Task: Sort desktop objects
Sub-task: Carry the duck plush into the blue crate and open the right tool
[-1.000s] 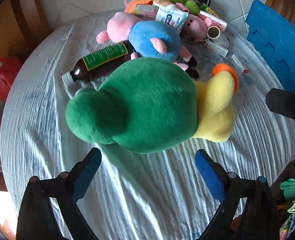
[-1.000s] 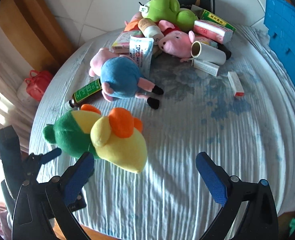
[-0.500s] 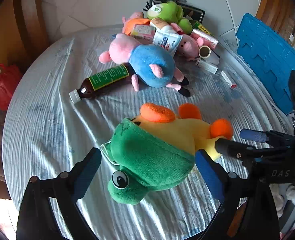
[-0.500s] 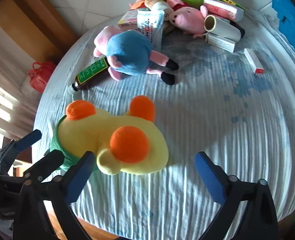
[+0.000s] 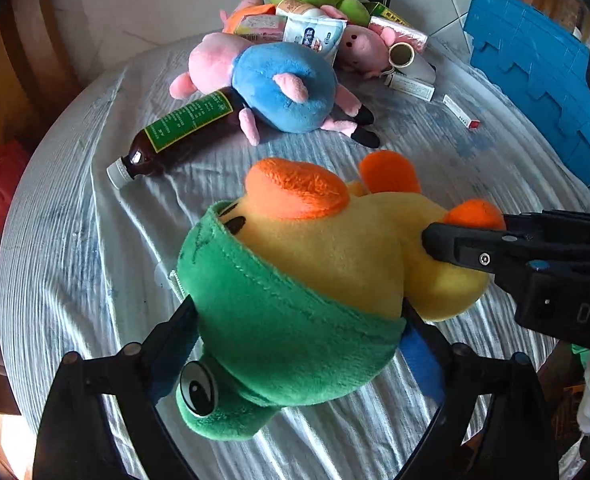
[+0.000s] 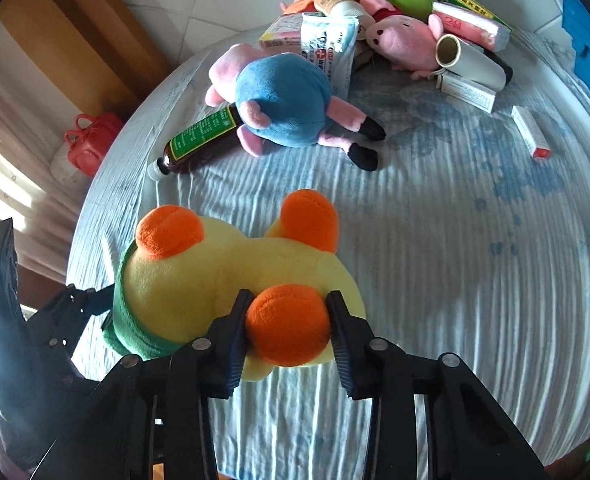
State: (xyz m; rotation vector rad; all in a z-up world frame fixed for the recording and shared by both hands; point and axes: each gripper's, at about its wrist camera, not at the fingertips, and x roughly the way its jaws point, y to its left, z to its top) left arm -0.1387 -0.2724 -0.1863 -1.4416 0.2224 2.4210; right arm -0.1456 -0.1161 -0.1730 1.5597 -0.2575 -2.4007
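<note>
Right wrist view showed the biggest change: the right gripper [image 6: 287,326], wide apart a second earlier with nothing between its fingers, had just been closing and now pinched one orange foot of the yellow plush duck in a green frog-eyed hood [image 6: 231,280], pads pressed against either side of the foot. In the left wrist view the toy, earlier lying further up the frame on the round bench covered in a pale blue-streaked wrinkled cloth [image 5: 75,240], now sat low in the frame with its green hood between the fingers of the left gripper [image 5: 299,344]; those jaws had just been closing a little yet stood wide, flanking the hood, and whether the pads actually pressed it could not be told. To my eye this meant the duck was secured at one end and ready to be carried off for sorting, while the pile of plush pigs, boxes and the brown bottle with a green label [image 5: 179,132] waited in the upper part of the frame.
</note>
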